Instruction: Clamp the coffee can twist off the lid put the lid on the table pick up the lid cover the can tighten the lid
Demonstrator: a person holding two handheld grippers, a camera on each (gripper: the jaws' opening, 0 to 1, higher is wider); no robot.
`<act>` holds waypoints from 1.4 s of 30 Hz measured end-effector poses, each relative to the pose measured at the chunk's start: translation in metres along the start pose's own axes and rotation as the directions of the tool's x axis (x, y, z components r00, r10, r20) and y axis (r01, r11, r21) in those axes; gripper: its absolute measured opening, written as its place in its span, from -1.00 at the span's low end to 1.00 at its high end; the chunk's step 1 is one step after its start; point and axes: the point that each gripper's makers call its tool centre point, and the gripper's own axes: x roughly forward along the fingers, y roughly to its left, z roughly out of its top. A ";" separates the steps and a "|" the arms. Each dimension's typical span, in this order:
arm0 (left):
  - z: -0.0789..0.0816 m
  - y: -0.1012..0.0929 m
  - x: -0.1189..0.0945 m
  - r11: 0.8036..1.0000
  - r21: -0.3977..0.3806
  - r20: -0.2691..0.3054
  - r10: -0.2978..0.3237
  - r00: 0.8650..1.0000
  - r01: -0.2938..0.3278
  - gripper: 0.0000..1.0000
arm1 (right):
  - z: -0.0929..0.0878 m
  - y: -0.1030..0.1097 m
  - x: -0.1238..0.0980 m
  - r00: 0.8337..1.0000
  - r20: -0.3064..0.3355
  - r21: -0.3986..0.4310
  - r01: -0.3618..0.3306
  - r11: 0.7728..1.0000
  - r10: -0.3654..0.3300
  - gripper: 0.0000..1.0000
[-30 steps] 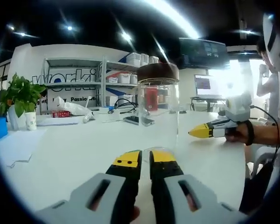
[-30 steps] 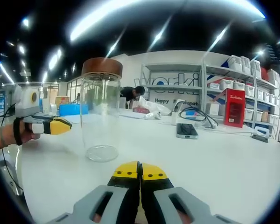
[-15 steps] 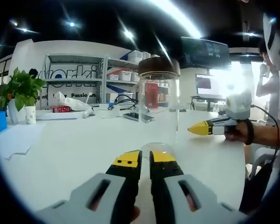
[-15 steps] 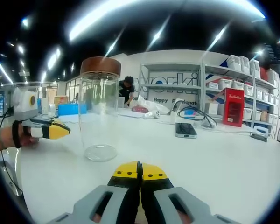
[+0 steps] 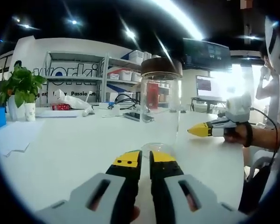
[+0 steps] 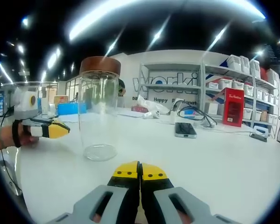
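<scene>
Your left gripper and right gripper are both clenched on nothing — the lidded coffee can stands untouched on the table.

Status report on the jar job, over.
Both grippers shut, empty: left, right. Glass jar upright on the table, brown lid on, unclamped. Nothing between grippers and jar.

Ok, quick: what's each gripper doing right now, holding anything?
Left gripper: closed, holding nothing, short of the jar.
Right gripper: closed, holding nothing, also apart from the jar.
</scene>
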 end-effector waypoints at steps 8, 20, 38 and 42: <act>0.002 -0.002 0.000 1.000 0.006 0.001 -0.024 1.000 0.024 -0.96 | 0.000 0.001 0.000 1.000 0.000 -0.012 0.001 1.000 -0.001 -1.00; 0.013 -0.006 -0.001 0.996 0.053 0.004 -0.074 0.997 0.074 -0.82 | 0.001 -0.001 -0.001 1.000 0.009 0.002 0.002 1.000 -0.002 -1.00; 0.028 0.003 0.004 0.981 0.101 0.011 -0.167 0.986 0.165 -0.76 | 0.002 -0.002 -0.002 1.000 0.012 0.010 0.007 1.000 -0.007 -1.00; 0.025 0.000 0.007 0.975 0.105 0.003 -0.199 0.980 0.197 -0.76 | 0.001 -0.001 -0.001 1.000 0.009 0.003 0.004 1.000 -0.004 -1.00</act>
